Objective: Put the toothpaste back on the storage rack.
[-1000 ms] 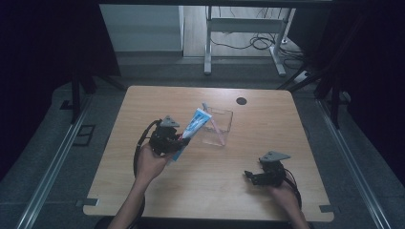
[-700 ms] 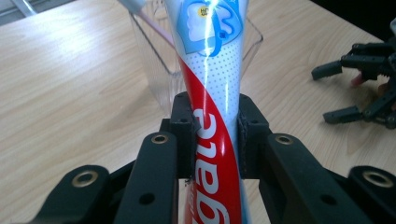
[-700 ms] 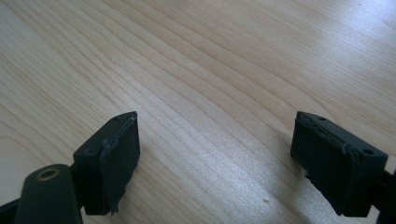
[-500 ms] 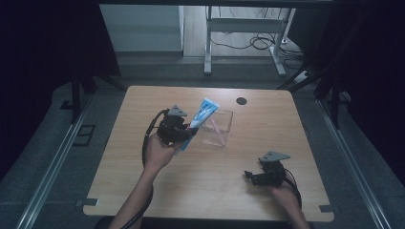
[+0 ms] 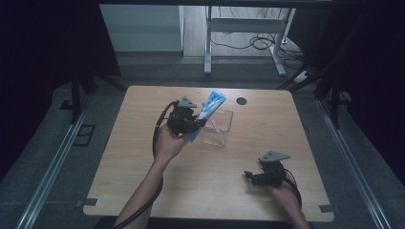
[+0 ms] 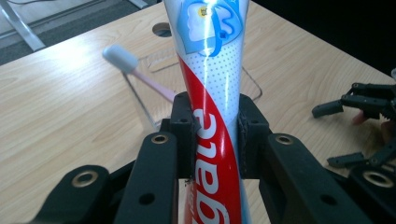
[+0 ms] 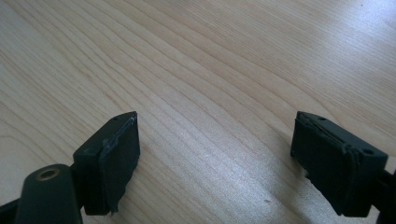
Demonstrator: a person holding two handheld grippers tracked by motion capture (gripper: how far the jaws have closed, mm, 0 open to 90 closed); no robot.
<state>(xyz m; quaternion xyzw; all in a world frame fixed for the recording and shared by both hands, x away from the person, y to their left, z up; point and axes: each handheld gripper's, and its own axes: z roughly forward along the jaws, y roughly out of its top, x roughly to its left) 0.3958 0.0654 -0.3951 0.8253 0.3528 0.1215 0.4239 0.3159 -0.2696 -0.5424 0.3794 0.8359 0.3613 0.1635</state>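
Note:
My left gripper (image 5: 193, 125) (image 6: 215, 128) is shut on a toothpaste tube (image 5: 206, 112) (image 6: 212, 79), red, white and blue, held tilted over the near-left edge of a clear plastic box (image 5: 217, 128) (image 6: 149, 88). A pink toothbrush with a white head (image 5: 215, 126) (image 6: 135, 70) leans inside that box. My right gripper (image 5: 252, 177) (image 7: 217, 158) rests low at the front right of the wooden table (image 5: 133, 157), open with bare wood between its jaws. In the left gripper view the right gripper (image 6: 359, 121) shows at the far right.
A round black cable hole (image 5: 241, 100) (image 6: 162, 29) sits in the table behind the box. Beyond the far edge stand a metal desk frame (image 5: 241, 33) and floor cables. Dark curtains hang on both sides.
My left gripper has carried the toothpaste tube forward and to the right, up to the clear box. The right gripper has stayed where it was.

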